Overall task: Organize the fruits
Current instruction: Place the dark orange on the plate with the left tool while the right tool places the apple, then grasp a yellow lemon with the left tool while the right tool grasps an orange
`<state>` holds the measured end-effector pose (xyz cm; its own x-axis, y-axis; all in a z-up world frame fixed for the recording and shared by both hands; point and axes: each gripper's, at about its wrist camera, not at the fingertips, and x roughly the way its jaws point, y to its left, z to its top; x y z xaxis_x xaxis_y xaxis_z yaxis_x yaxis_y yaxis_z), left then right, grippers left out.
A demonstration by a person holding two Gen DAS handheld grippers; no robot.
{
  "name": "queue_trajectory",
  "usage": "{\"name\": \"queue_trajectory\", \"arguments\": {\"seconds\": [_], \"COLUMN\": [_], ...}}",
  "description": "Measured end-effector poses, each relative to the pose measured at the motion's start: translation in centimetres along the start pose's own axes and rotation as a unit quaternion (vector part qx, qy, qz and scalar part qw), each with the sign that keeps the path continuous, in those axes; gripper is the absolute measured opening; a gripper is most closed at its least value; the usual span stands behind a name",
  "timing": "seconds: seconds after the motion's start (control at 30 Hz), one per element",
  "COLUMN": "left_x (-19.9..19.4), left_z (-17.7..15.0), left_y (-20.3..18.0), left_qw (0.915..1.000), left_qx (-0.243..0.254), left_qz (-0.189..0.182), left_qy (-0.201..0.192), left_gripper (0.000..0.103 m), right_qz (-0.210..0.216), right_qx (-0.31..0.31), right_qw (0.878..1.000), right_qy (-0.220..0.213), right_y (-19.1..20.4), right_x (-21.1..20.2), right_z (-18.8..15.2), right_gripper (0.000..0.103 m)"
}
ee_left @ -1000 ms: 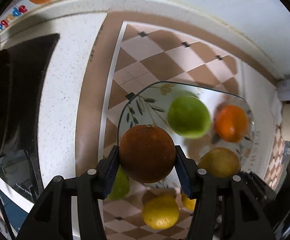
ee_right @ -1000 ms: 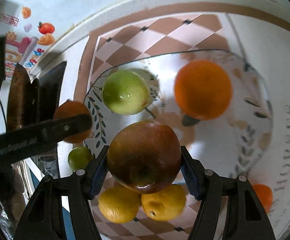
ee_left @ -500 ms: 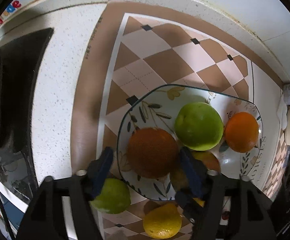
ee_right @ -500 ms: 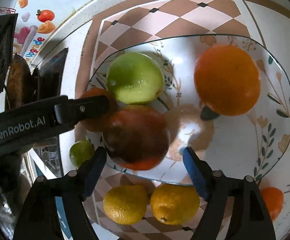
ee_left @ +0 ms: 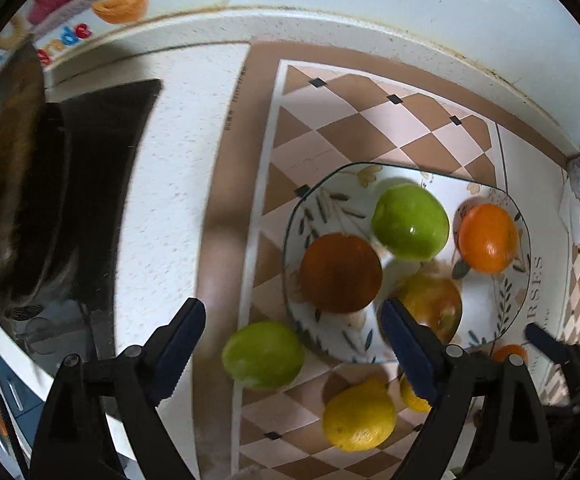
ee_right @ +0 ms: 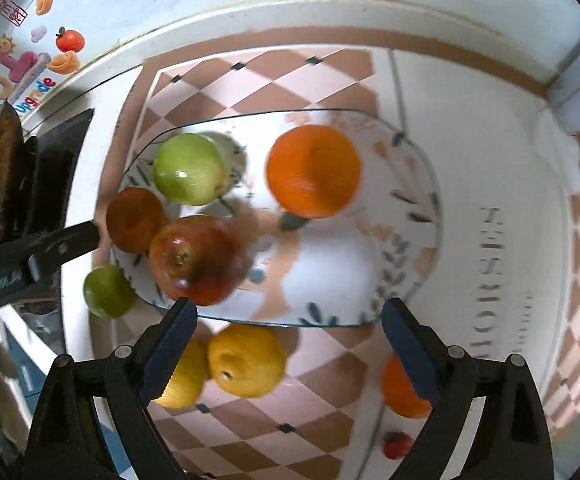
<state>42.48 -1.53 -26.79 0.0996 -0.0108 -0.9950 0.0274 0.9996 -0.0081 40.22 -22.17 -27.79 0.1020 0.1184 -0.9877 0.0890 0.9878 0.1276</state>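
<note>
A leaf-patterned plate [ee_left: 310, 208] [ee_right: 418, 208] holds a brown-orange fruit [ee_left: 340, 272] [ee_right: 134, 220], a green apple [ee_left: 410, 222] [ee_right: 188, 168], an orange [ee_left: 488, 238] [ee_right: 314, 170] and a red-yellow apple [ee_left: 436, 304] [ee_right: 194, 260]. My left gripper [ee_left: 292, 348] is open and empty, above a small green fruit [ee_left: 262, 354] [ee_right: 108, 290] on the mat. My right gripper [ee_right: 288, 340] is open and empty, near the plate's front rim. Two lemons [ee_right: 246, 360] [ee_left: 358, 416] lie before the plate.
A checkered mat [ee_left: 370, 120] covers the white counter. A small orange [ee_right: 402, 392] and a small red fruit [ee_right: 396, 444] lie at the mat's right front. A black stovetop [ee_left: 102, 168] with a dark pan is on the left. A wall runs along the back.
Both grippers opened and let go of their fruit onto the plate, the brown-orange fruit from the left, the red-yellow apple from the right. Both then drew back from the plate.
</note>
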Motion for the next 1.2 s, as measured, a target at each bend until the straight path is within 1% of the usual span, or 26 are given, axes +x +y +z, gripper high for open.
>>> {"name": "queue_trajectory", "arguments": {"seconds": [0.1, 0.2, 0.33, 0.47, 0.57, 0.8, 1.0, 1.2], "left_x": [-1.7, -3.5, -5.6, -7.0, -8.2, -12.4, -15.4, -17.7], "left_z": [-1.5, -2.6, -3.9, -5.4, -6.5, -9.6, -12.4, -14.7], "left_y": [-0.2, -0.4, -0.6, -0.8, -1.0, -1.9, -2.4, -2.7], "left_qw": [0.9995, 0.9986, 0.9974, 0.9963, 0.9949, 0.9895, 0.9841, 0.979], "left_qx": [0.004, 0.011, 0.009, 0.009, 0.009, 0.02, 0.028, 0.03], "left_qz": [0.017, 0.024, 0.02, 0.013, 0.01, 0.001, -0.004, -0.011], "left_qy": [-0.027, -0.047, -0.068, -0.084, -0.1, -0.143, -0.175, -0.201], "left_gripper": [0.09, 0.09, 0.09, 0.09, 0.09, 0.09, 0.09, 0.09], "right_qz": [-0.009, -0.019, -0.031, -0.034, -0.029, -0.015, -0.011, -0.003], "right_qx": [0.003, 0.004, 0.0, -0.002, -0.001, -0.001, -0.002, 0.002], "right_qw": [1.0, 1.0, 0.999, 0.998, 0.997, 0.993, 0.988, 0.984], "right_qy": [-0.009, -0.022, -0.043, -0.059, -0.075, -0.117, -0.152, -0.176], "right_y": [-0.8, -1.3, -1.6, -1.0, -0.9, -0.4, -0.2, -0.3], "right_x": [-1.3, -2.7, -4.8, -6.4, -8.2, -13.0, -16.8, -19.5], "right_z": [-0.7, -1.6, -3.1, -4.4, -5.6, -9.1, -11.9, -13.7], "right_gripper": [0.096, 0.096, 0.096, 0.096, 0.096, 0.096, 0.096, 0.096]}}
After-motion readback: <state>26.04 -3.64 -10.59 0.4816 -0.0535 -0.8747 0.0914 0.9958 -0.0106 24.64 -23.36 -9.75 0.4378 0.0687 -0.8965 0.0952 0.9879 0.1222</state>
